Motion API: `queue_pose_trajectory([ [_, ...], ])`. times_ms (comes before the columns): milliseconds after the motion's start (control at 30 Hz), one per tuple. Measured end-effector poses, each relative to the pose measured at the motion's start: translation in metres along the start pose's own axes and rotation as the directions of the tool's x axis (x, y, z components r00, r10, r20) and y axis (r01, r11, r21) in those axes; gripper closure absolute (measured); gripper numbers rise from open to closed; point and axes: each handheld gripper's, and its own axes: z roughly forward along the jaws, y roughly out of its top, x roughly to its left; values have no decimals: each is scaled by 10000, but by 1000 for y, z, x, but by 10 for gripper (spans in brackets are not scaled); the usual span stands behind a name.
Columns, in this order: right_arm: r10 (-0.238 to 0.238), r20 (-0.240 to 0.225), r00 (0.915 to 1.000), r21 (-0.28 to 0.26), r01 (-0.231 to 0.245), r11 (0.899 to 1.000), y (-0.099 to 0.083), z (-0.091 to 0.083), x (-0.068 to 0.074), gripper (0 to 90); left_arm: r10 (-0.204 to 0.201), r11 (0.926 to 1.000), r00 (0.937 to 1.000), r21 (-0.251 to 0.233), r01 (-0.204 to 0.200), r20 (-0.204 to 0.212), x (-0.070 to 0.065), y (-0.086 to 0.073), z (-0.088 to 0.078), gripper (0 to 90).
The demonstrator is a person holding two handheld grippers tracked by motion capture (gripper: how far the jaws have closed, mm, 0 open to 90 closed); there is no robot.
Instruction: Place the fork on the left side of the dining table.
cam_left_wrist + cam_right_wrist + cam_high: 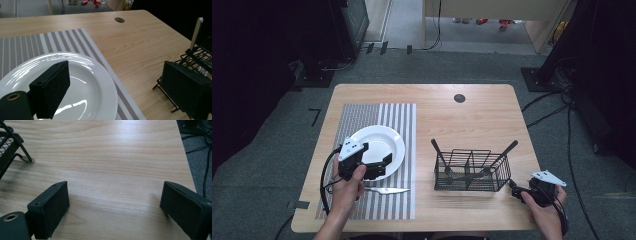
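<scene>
With both sets of jaws standing apart and empty, the left gripper [371, 162] is hovering over the white plate [394, 141], so it looks best lowered squarely toward the knife [384, 190] on the striped mat [367, 112], while the right gripper [532, 192] is idling beside the wire caddy [472, 170].

Overhead forward-down table [472, 107] view; two low, close claw-mounted views.

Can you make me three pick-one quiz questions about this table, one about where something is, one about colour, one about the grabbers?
1. Where does the knife lie?
A. In the wire basket
B. On the striped mat, near the plate
C. On the floor

2. What colour is the plate?
A. White
B. Red
C. Blue

3. How is the right gripper?
A. Shut on a spoon
B. Shut on the basket
C. Open, holding nothing

Answers: 1 B, it rests on the striped mat just below the plate. 2 A, it shines white. 3 C, its fingers stand wide apart over bare table.
</scene>
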Motion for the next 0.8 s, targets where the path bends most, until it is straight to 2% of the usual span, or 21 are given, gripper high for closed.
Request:
queue_pose_trajectory([
  [300, 3, 2, 10000, 2, -3, 10000, 0, 0, 0, 79, 134, 9995, 9989, -297, -120, 453, -19, 15, 10, 90],
  [433, 4, 1, 10000, 1, -4, 10000, 0, 0, 0, 79, 157, 9994, 9974, -329, -134, 706, -27, 20, 16, 103],
  [500, 4, 2, 10000, 1, -4, 10000, 0, 0, 0, 79, 206, 9993, 9977, -339, -184, 653, -32, 21, 19, 140],
  [800, 4, 1, 10000, -1, -4, 10000, 0, 0, 0, 79, 189, 9994, 9941, -325, -155, 1064, -48, 28, 32, 141],
])
